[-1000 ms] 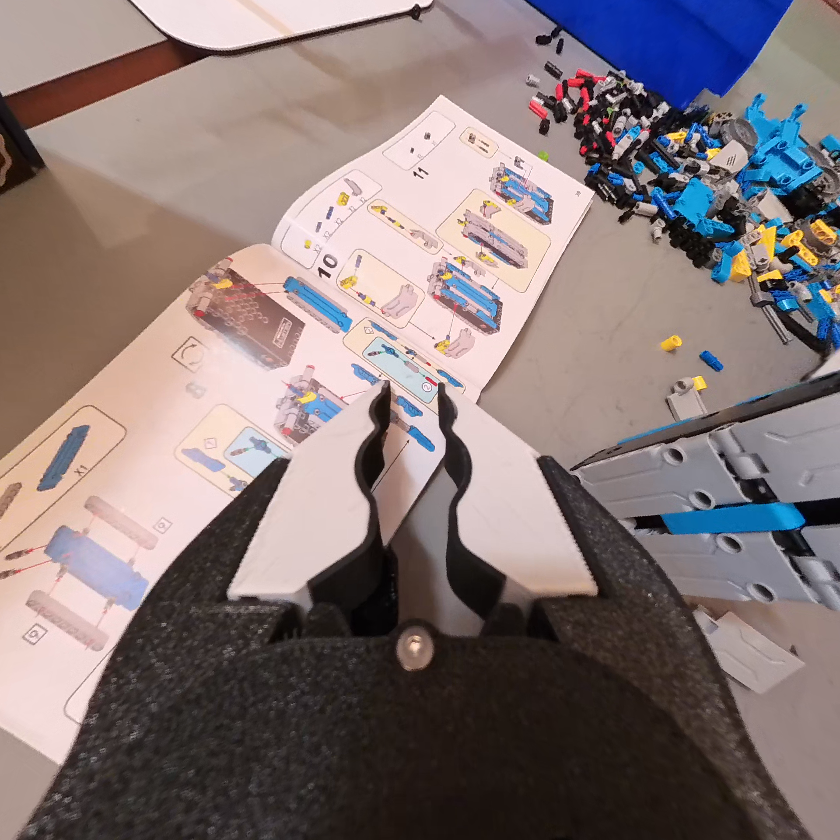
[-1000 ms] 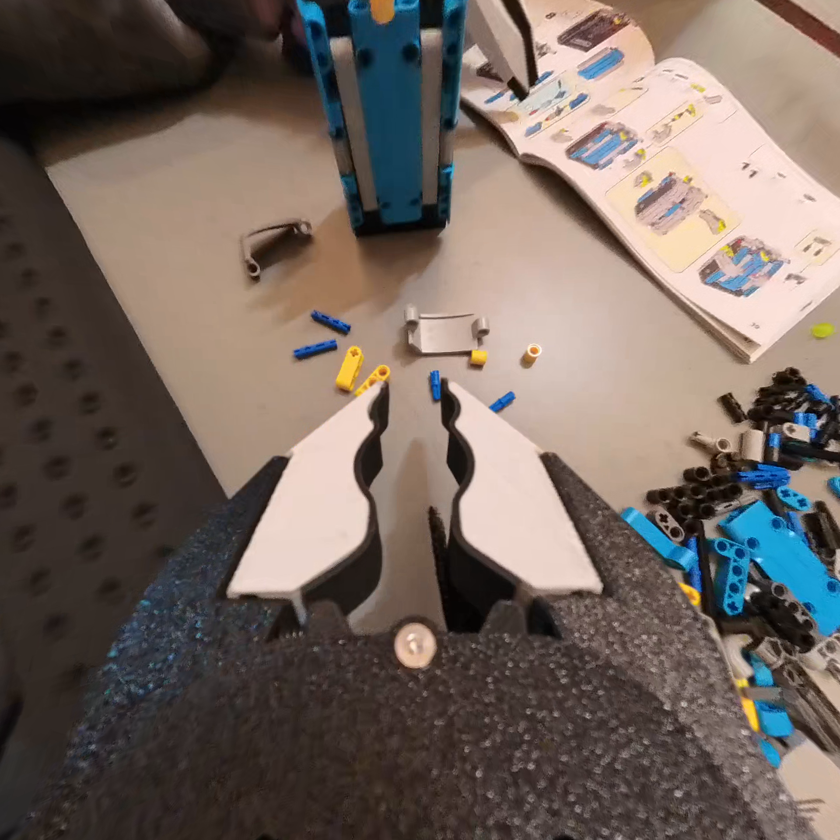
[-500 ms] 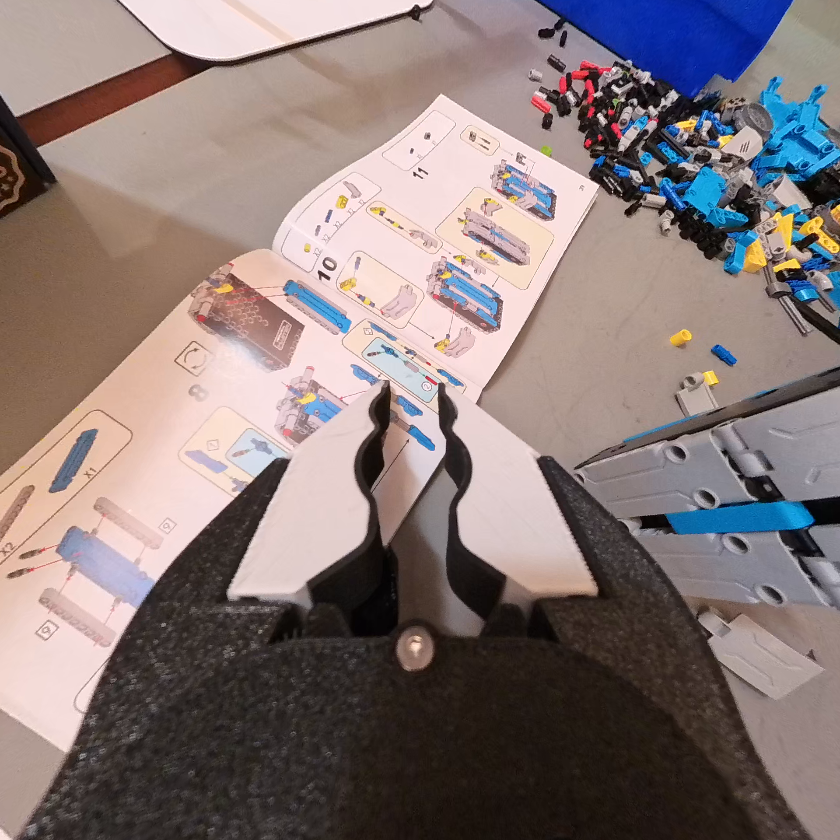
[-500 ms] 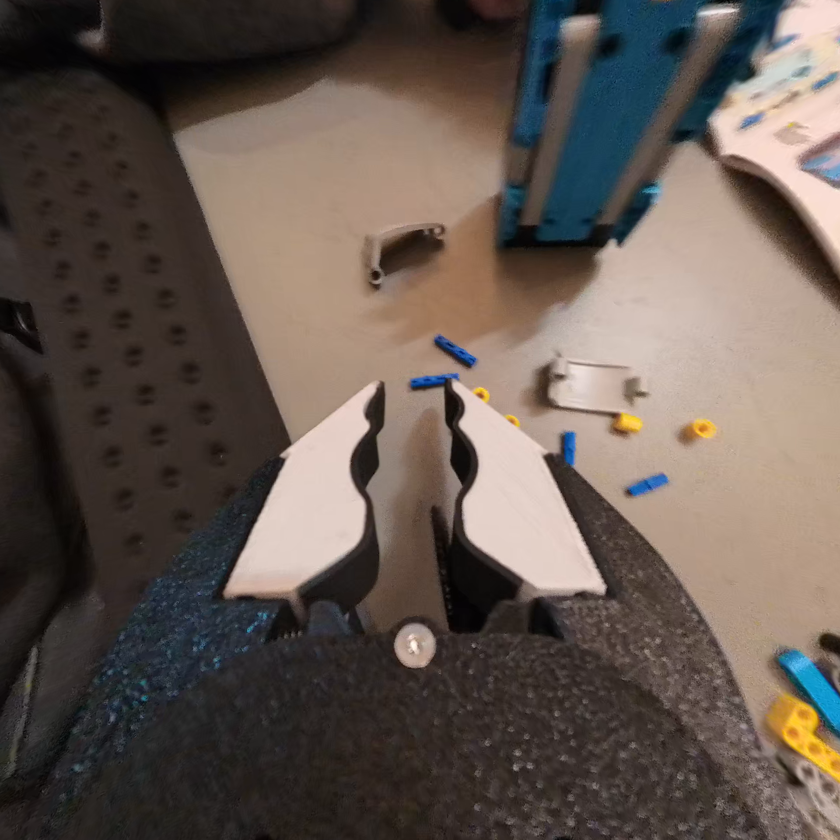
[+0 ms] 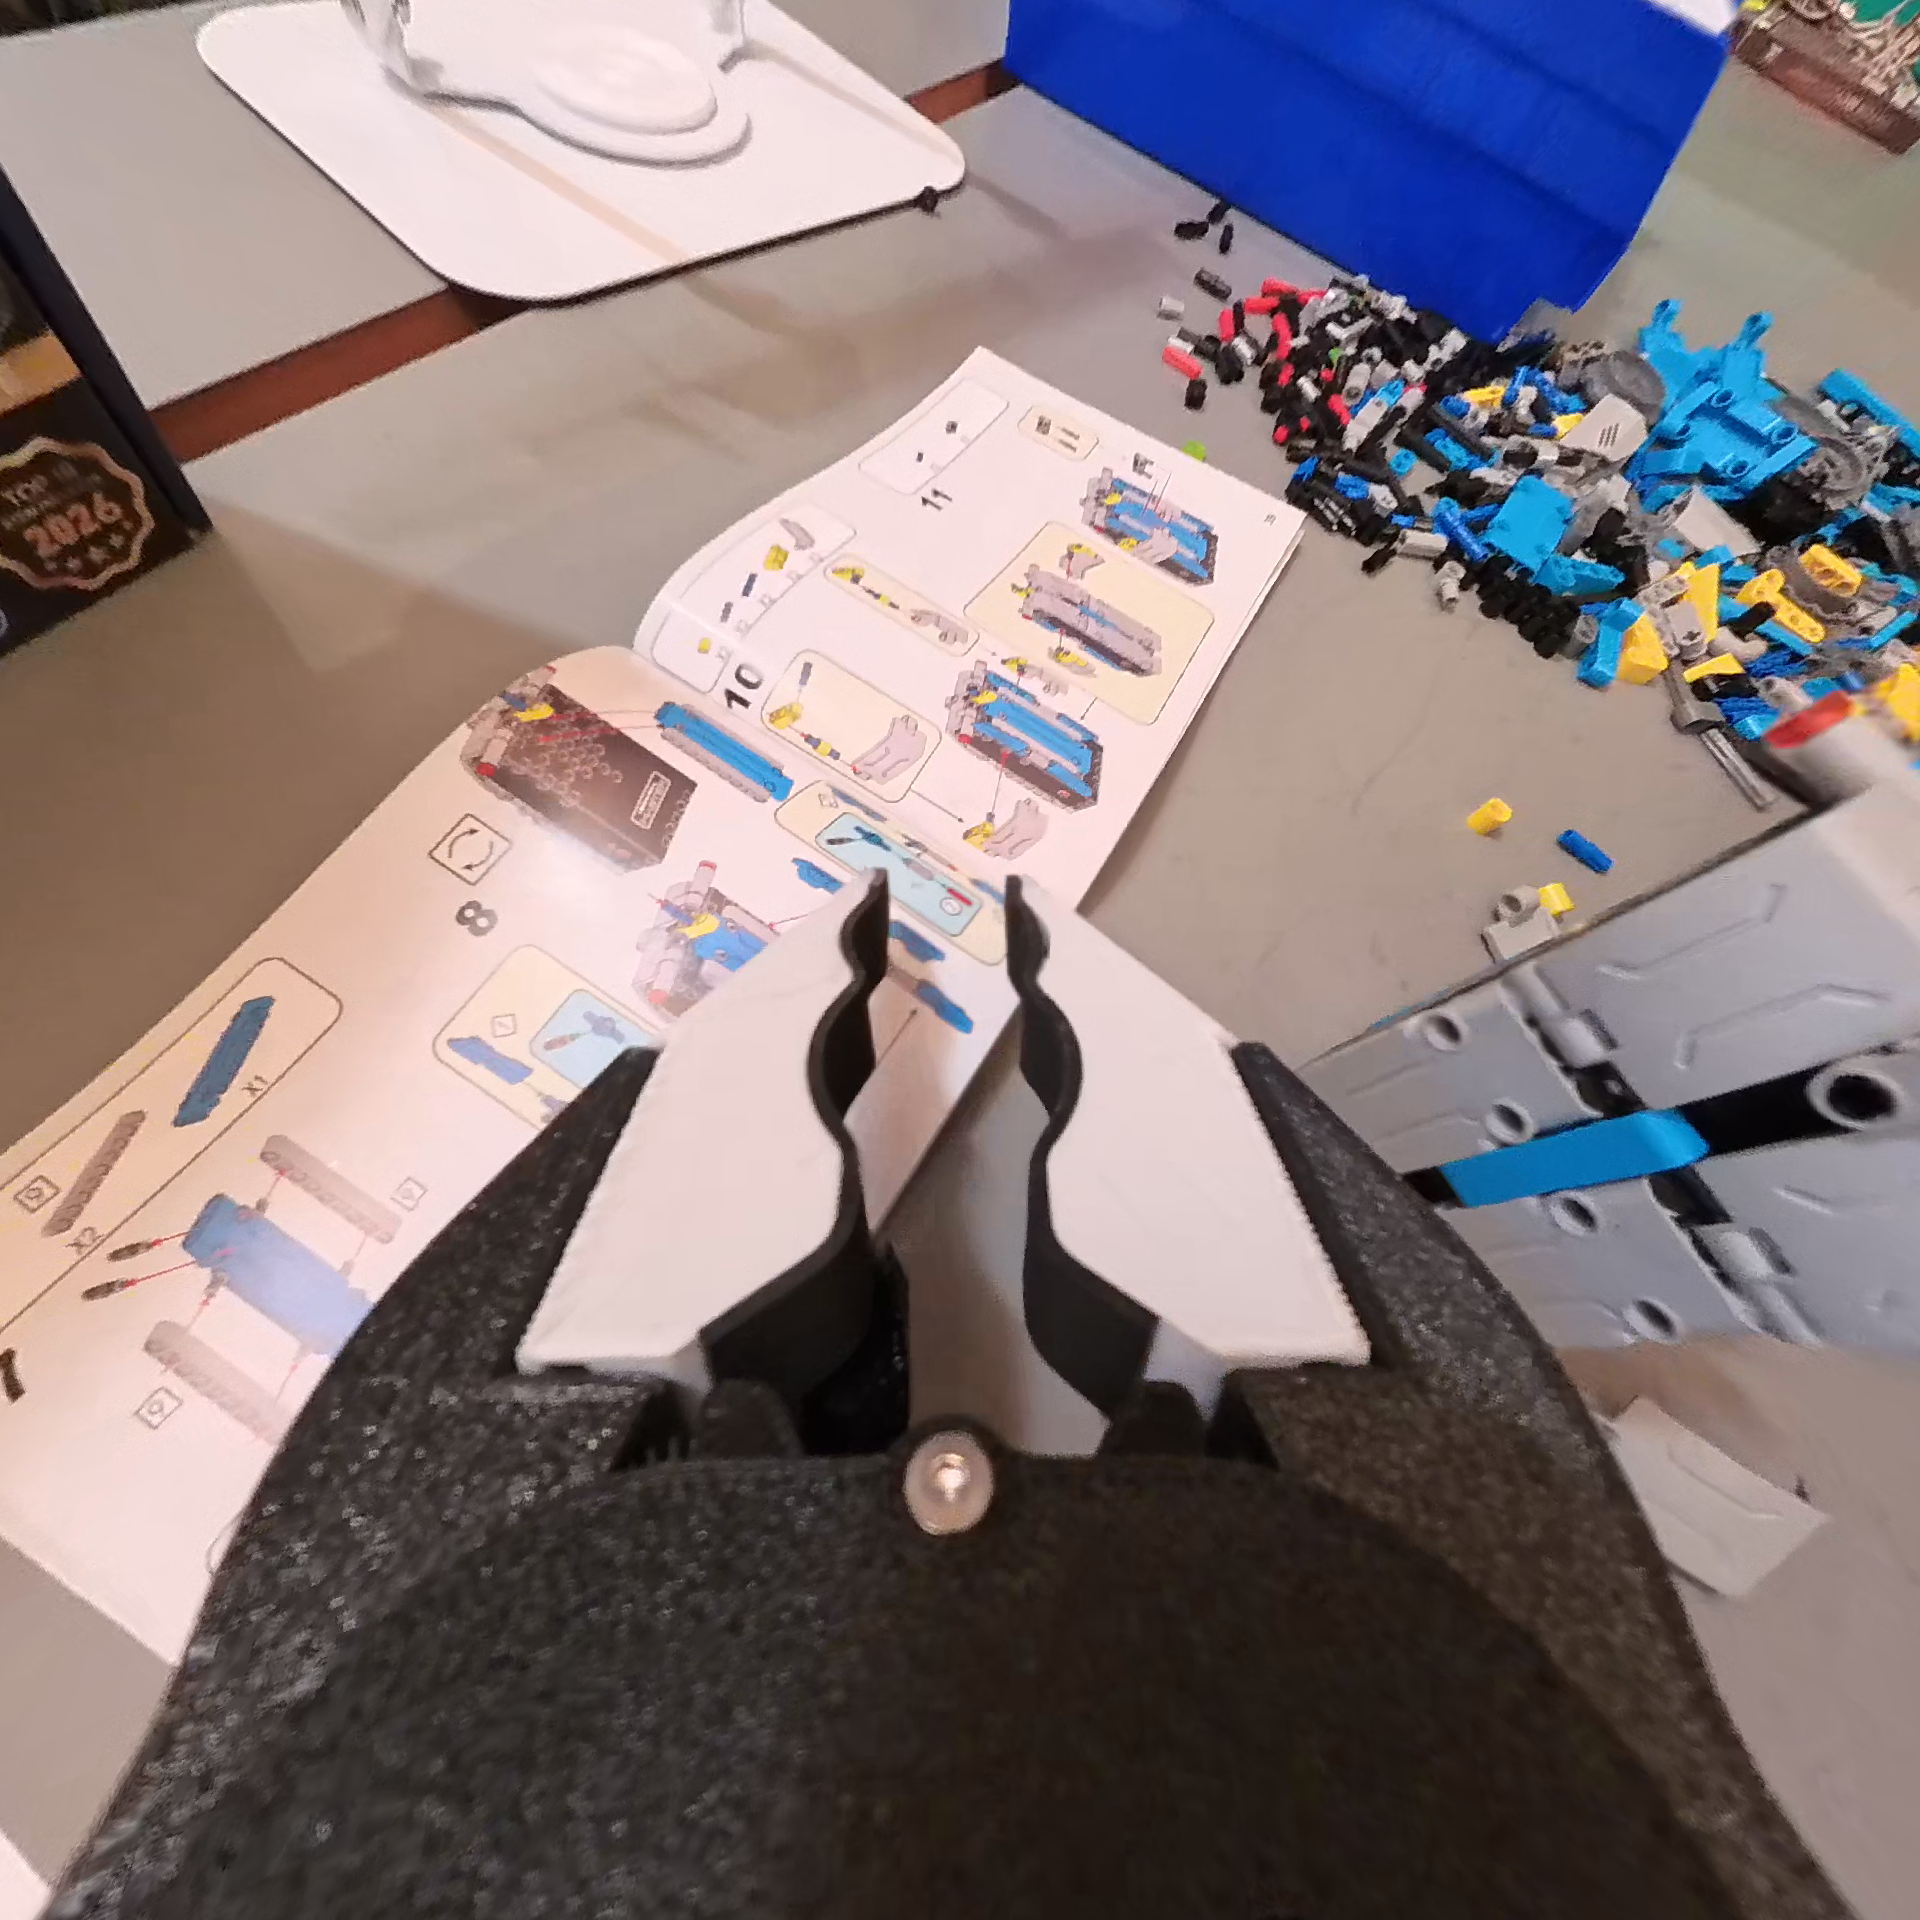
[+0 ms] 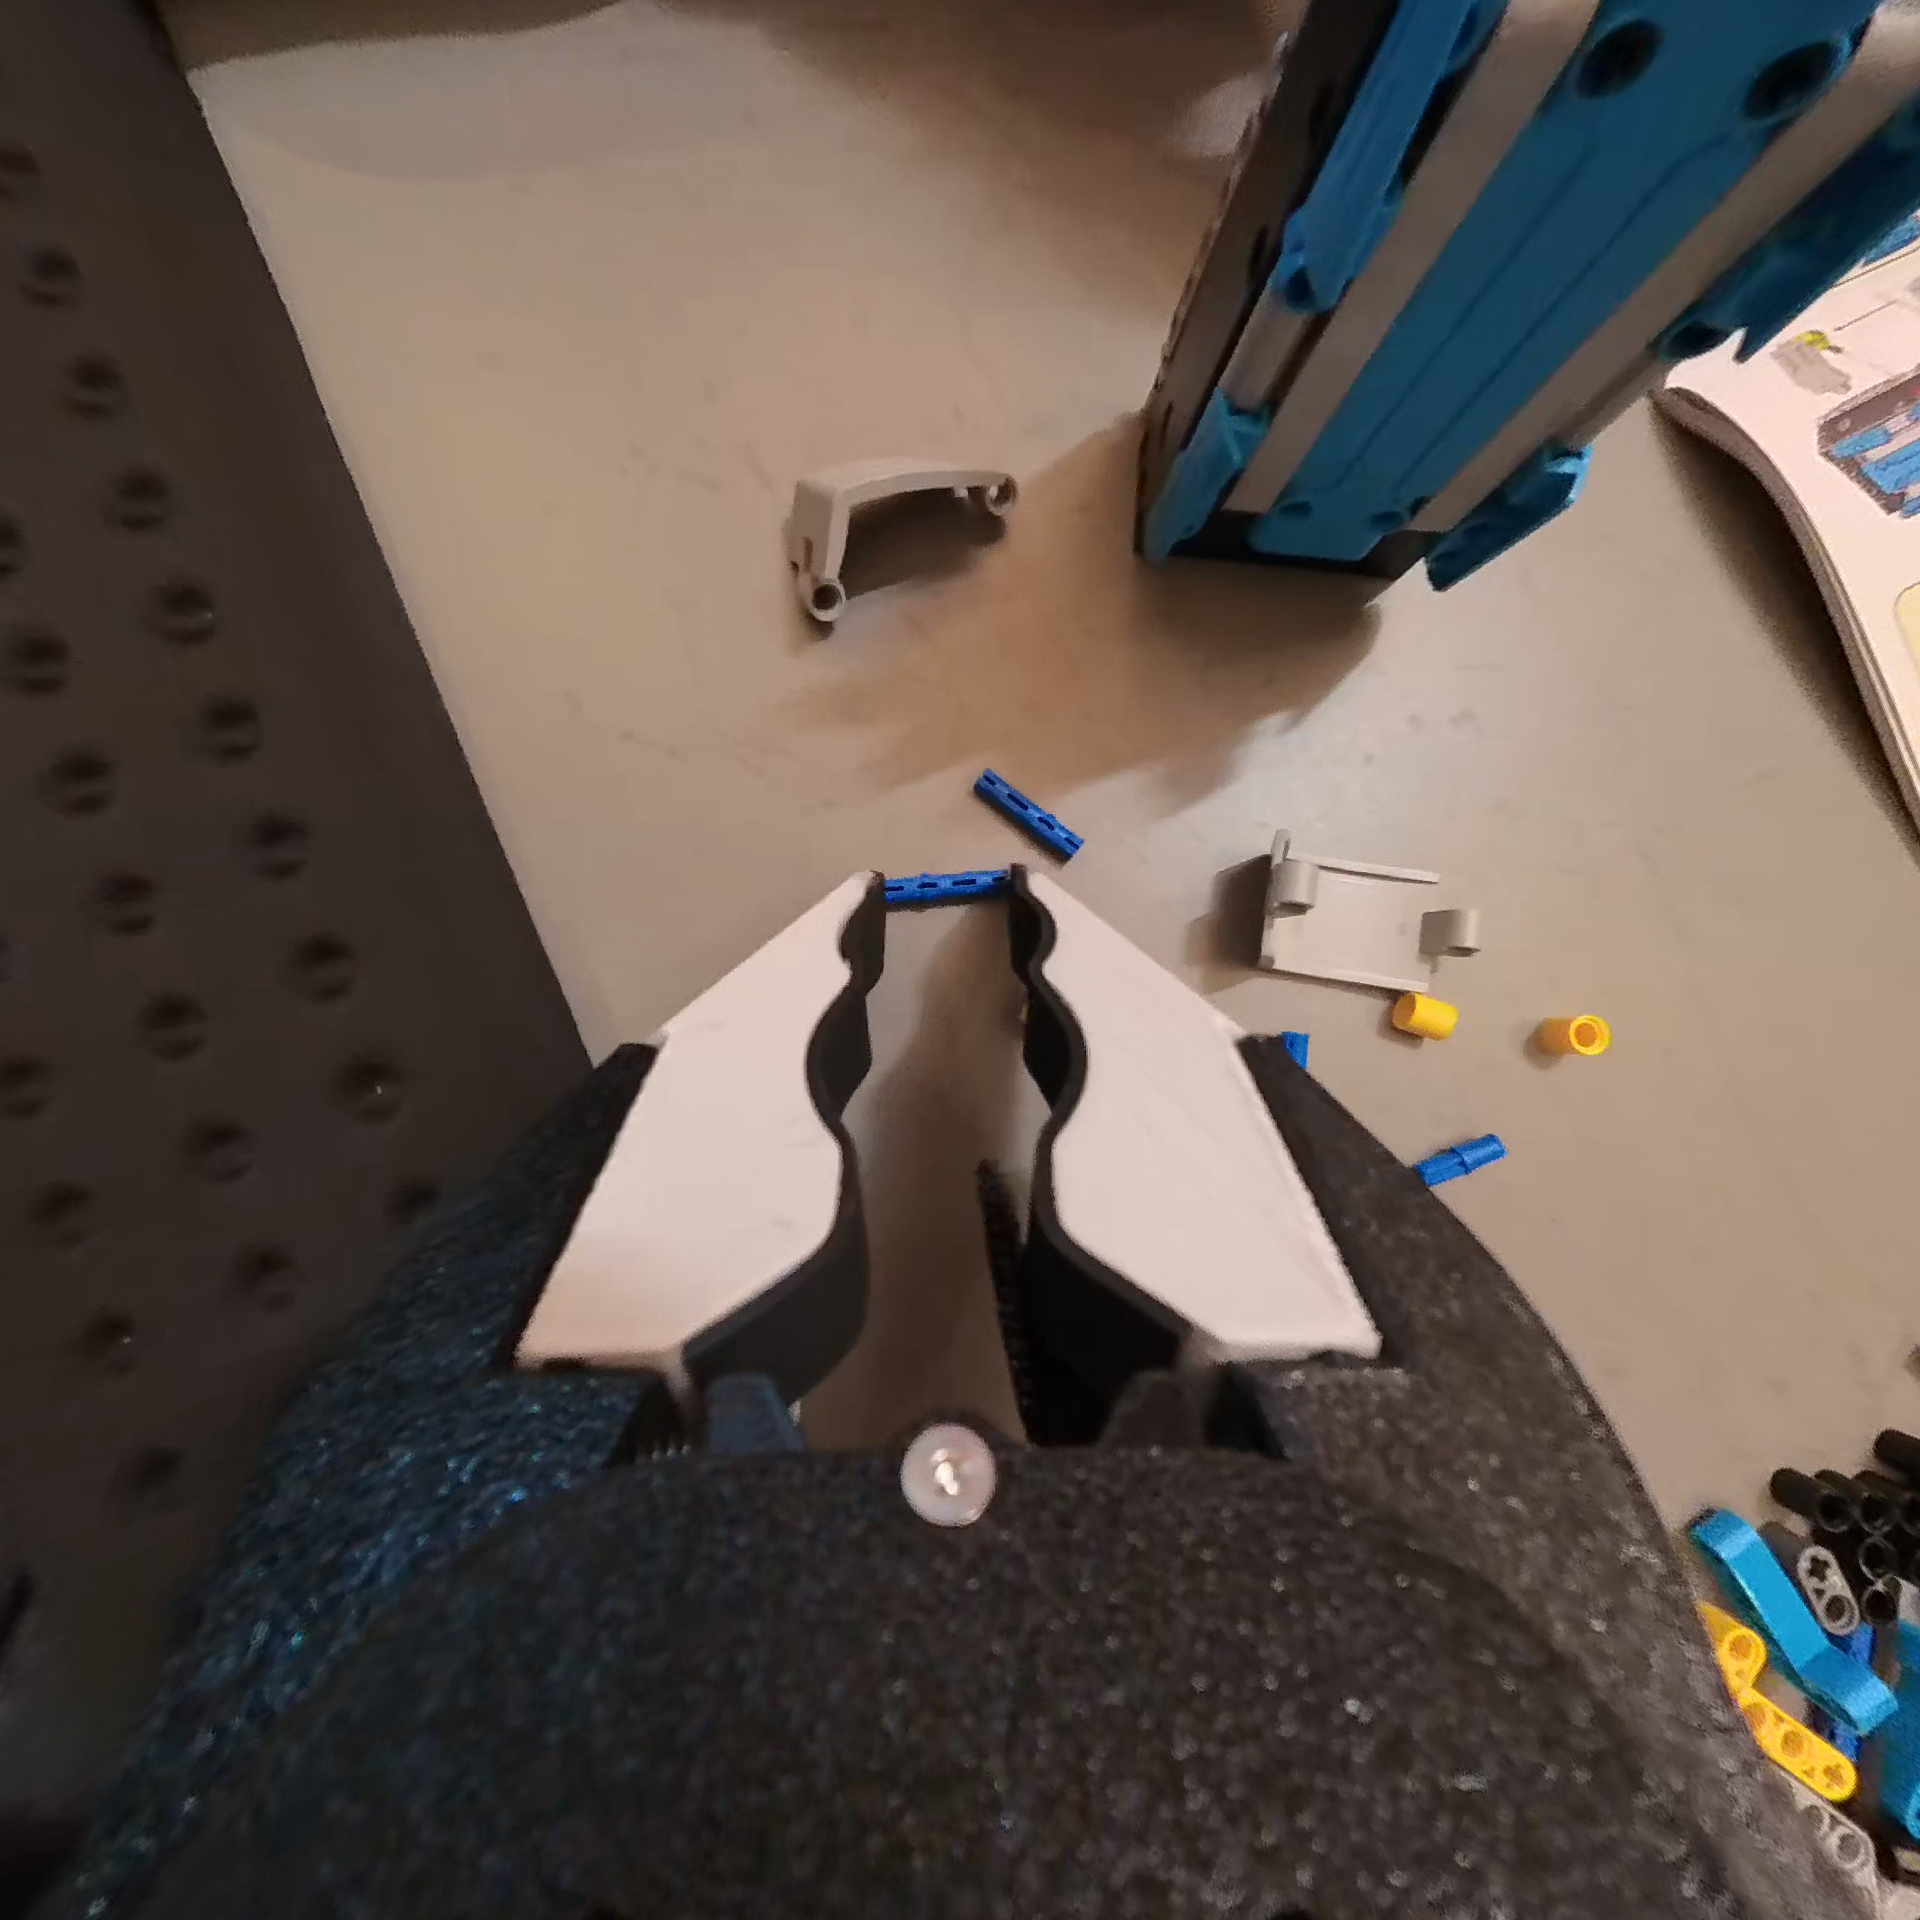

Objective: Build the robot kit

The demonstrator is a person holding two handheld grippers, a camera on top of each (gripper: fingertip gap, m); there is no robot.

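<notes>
Glossy paper instruction booklet (image 5: 831,727), plastic building bricks (image 5: 1662,520), smooth matt grey table (image 6: 727,312)

Both cams are riding right behind their own tool, looking forward and down along the fingers at the table (image 5: 499,488). The left one is sitting higher, taking in the open instruction booklet (image 5: 831,748) ahead of its tool and the loose parts pile (image 5: 1621,499) ahead to the right. The right one is hanging in much closer, with small pieces just past its tips. Both are catching the grey-and-blue build (image 5: 1662,1091) (image 6: 1455,312) and the booklet (image 6: 1860,582).
</notes>
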